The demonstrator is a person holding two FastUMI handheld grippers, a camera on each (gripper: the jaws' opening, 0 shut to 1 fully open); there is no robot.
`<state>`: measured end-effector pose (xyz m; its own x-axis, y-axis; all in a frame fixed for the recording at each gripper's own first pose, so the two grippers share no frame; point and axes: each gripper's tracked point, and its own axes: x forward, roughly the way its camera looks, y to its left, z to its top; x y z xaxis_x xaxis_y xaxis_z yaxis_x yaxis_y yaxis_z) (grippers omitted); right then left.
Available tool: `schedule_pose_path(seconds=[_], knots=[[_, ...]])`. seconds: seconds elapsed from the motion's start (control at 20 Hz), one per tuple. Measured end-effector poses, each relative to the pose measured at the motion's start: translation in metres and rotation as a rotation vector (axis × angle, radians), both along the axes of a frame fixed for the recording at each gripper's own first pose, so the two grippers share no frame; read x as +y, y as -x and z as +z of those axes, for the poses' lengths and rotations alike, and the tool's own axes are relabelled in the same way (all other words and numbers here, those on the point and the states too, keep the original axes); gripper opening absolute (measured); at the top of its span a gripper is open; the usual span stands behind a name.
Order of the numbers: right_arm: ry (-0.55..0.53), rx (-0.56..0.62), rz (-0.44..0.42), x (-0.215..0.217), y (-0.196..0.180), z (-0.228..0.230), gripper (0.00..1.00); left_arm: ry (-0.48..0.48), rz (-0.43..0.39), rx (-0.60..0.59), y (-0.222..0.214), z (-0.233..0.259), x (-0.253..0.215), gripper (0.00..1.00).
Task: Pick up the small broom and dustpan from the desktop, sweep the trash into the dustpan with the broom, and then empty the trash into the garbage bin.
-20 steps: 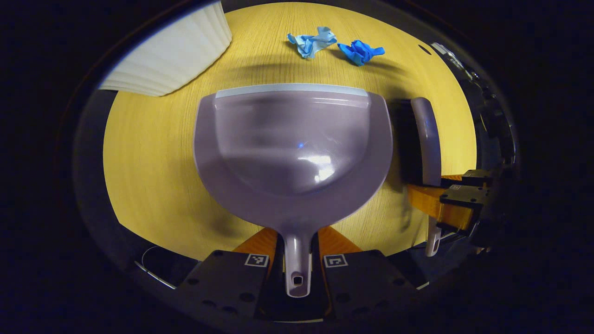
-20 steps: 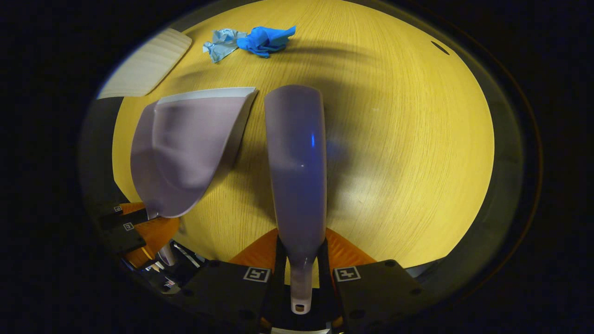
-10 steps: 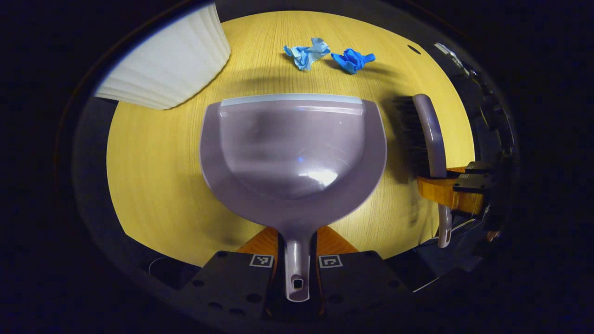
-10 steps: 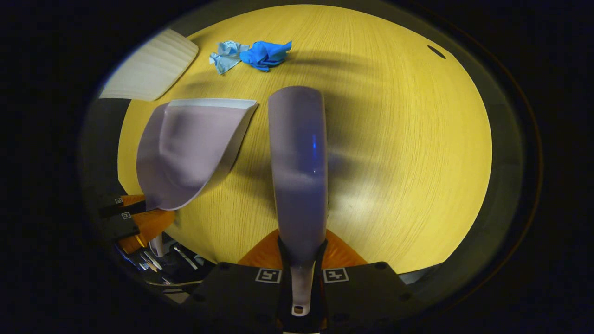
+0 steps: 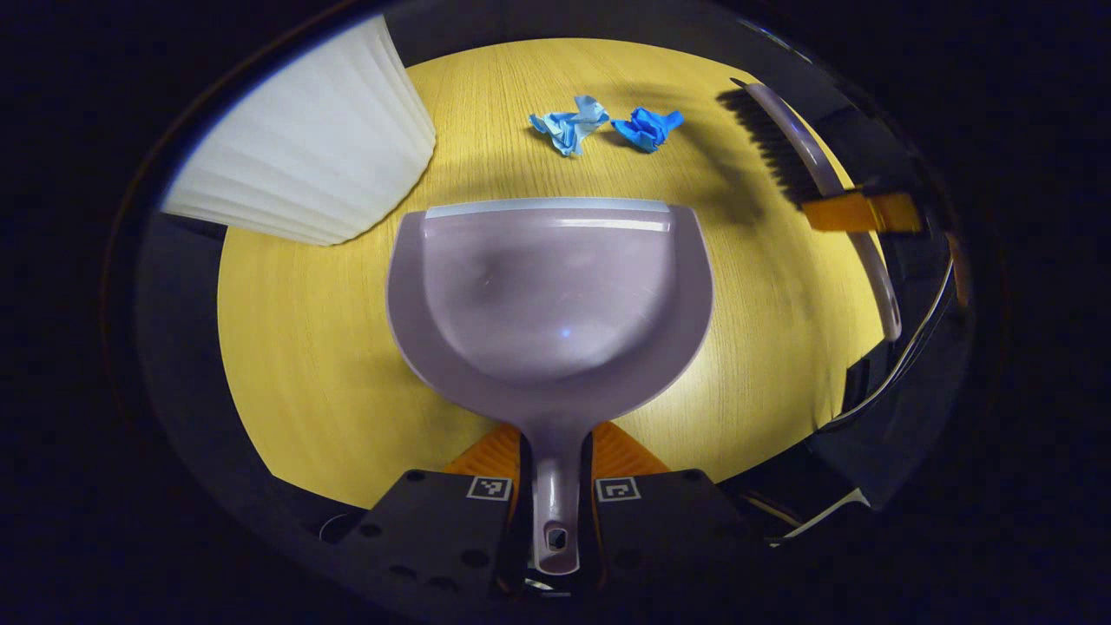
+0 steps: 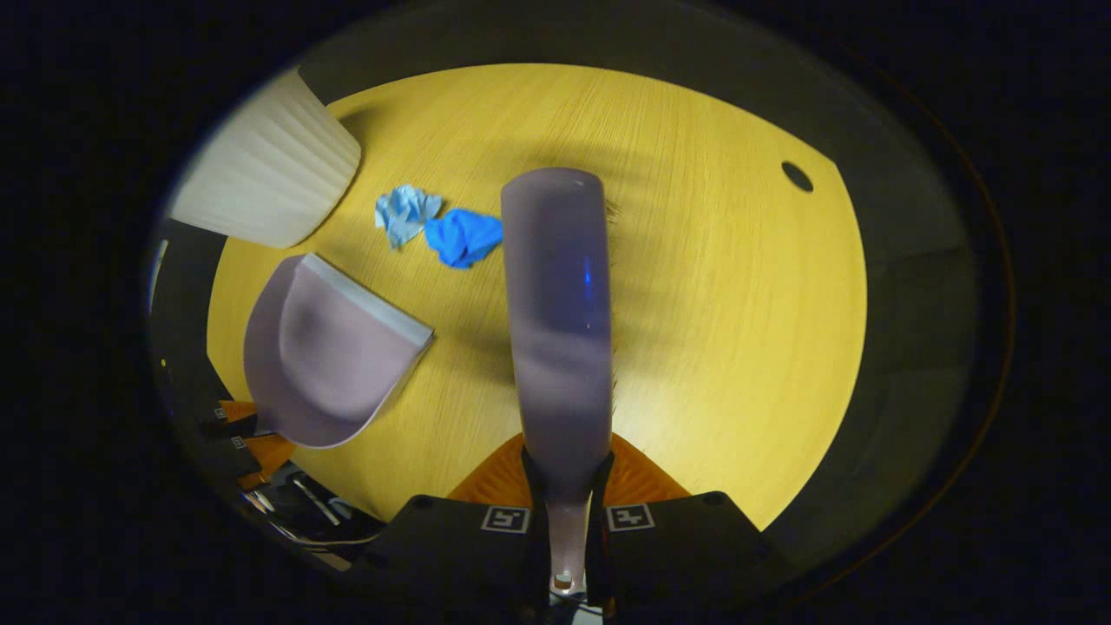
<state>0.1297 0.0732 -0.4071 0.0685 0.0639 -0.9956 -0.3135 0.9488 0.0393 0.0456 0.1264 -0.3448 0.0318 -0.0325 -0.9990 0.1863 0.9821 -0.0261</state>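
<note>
- Left gripper [image 5: 555,482]: both fingers are closed on the dustpan handle, which runs between them at the bottom of the left gripper view.
- Dustpan [image 5: 549,299]: grey-lilac plastic, held level over the desktop [image 5: 295,347], open mouth facing away from the camera, pale lip strip along its front edge. Whether the lip touches the wood cannot be told.
- Right gripper [image 6: 566,508]: both fingers are closed on the narrow neck of the broom handle at the bottom of the right gripper view.
- Broom [image 6: 560,321]: small hand brush, its grey back facing the camera and reaching forward over the yellow wood. In the left gripper view it [image 5: 803,161] shows side-on at the upper right, dark bristles pointing toward the trash.
- In the right gripper view the dustpan [image 6: 325,356] sits at lower left, mouth turned toward the trash.
- Trash: a light blue paper wad [image 5: 568,126] and a dark blue paper wad [image 5: 647,128] lie just beside each other on the desktop, beyond the dustpan lip and apart from it. In the right gripper view the dark wad [image 6: 464,236] lies just left of the broom head, the light wad [image 6: 404,213] beside it.
- Garbage bin [image 5: 304,165]: white, ribbed, at the far left of the desktop.
</note>
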Motion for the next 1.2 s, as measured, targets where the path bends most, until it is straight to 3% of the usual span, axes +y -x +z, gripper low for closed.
schedule_pose_path(seconds=[0.2, 0.3, 0.55, 0.85, 1.2], knots=[[0.094, -0.097, 0.173, -0.006, -0.085, 0.0, 0.17, -0.037, -0.079, -0.035, -0.015, 0.003, 0.011, 0.19], [0.053, -0.063, 0.186, 0.007, -0.102, -0.005, 0.17, -0.046, -0.088, -0.04, -0.021, 0.0, 0.013, 0.19], [0.041, 0.038, 0.345, 0.035, -0.104, -0.044, 0.17, -0.047, -0.108, 0.003, -0.023, -0.005, 0.016, 0.19], [0.004, 0.084, 0.501, 0.078, -0.105, -0.061, 0.17, -0.099, -0.187, 0.018, -0.016, -0.008, 0.025, 0.19], [-0.069, 0.179, 0.833, 0.114, -0.065, -0.041, 0.17, -0.085, -0.2, 0.014, -0.009, -0.018, 0.029, 0.19]])
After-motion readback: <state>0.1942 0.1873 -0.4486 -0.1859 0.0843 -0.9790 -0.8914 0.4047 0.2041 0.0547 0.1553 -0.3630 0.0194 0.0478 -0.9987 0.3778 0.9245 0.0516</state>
